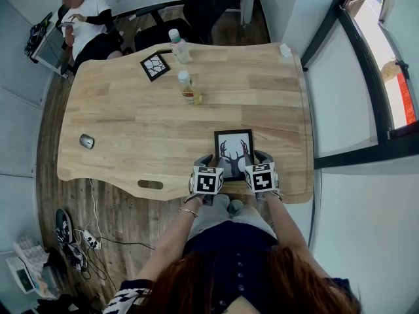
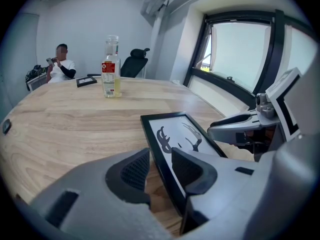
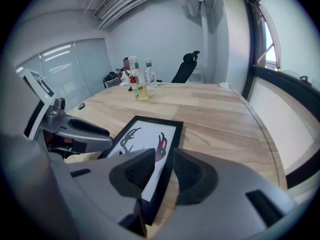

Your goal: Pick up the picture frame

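**Both grippers placed over the side rails of the picture frame**

The black rectangular picture frame, with a dark antler drawing on white paper, lay flat on the light wooden table. It was close to the edge nearest to the person and towards the right end of the table. The left gripper stood over the left side rail of the frame. One grey jaw was outside the rail, above the bare wood, and the other was above the drawing, so the rail passed through the gap between them. The jaws were wide apart and the pads did not press on the rail. The right gripper stood in the same way over the right side rail, its jaws also apart with the rail between them, not clamped. Both grippers pointed slanting downward, and the frame rested on the table.

Farther away, about the middle of the table, a clear plastic bottle with a red label and yellowish liquid stood upright. Behind it stood a second clear bottle, and near that one lay a smaller black frame with a cracked pattern. A grey computer mouse lay near the left edge, well apart from the other things. Beyond the far left corner sat a person in a white shirt, and a black office chair stood behind the far edge.
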Demonstrator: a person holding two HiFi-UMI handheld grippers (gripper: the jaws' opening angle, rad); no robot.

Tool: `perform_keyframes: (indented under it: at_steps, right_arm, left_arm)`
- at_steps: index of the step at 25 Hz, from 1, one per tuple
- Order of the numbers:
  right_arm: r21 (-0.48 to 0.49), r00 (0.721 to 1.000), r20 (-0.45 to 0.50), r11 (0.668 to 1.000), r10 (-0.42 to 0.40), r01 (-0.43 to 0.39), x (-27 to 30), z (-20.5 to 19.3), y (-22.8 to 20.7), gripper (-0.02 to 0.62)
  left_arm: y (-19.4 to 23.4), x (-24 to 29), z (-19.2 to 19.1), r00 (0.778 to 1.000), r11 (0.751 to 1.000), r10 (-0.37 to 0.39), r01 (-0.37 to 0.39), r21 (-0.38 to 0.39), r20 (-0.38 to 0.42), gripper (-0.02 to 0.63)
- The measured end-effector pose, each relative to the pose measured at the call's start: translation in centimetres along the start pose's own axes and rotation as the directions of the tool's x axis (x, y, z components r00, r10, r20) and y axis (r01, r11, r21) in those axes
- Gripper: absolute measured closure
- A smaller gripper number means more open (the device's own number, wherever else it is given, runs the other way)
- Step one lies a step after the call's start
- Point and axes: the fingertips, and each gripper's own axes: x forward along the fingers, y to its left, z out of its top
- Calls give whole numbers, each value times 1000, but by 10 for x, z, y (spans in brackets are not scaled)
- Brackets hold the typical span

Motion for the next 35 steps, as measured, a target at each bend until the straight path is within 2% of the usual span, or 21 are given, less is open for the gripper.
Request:
perform_keyframes:
  at_steps: [14,28,35]
  right_arm:
    - [80,998,-56,997,16,-11,14,-16,-9,479]
    - [226,993,-67,971,98,-81,19,-22,-8,489]
    - [242,993,-74,968,90,-70,19,-23,-9,491]
  left_arm:
    - [3,13,-12,998,1000,-11,10,-30,-56,460]
    - [1,14,-14,995,993,-55,44,-114,-89,463]
    - [-1,15,-15,994,989,-68,55,-139,-91,482]
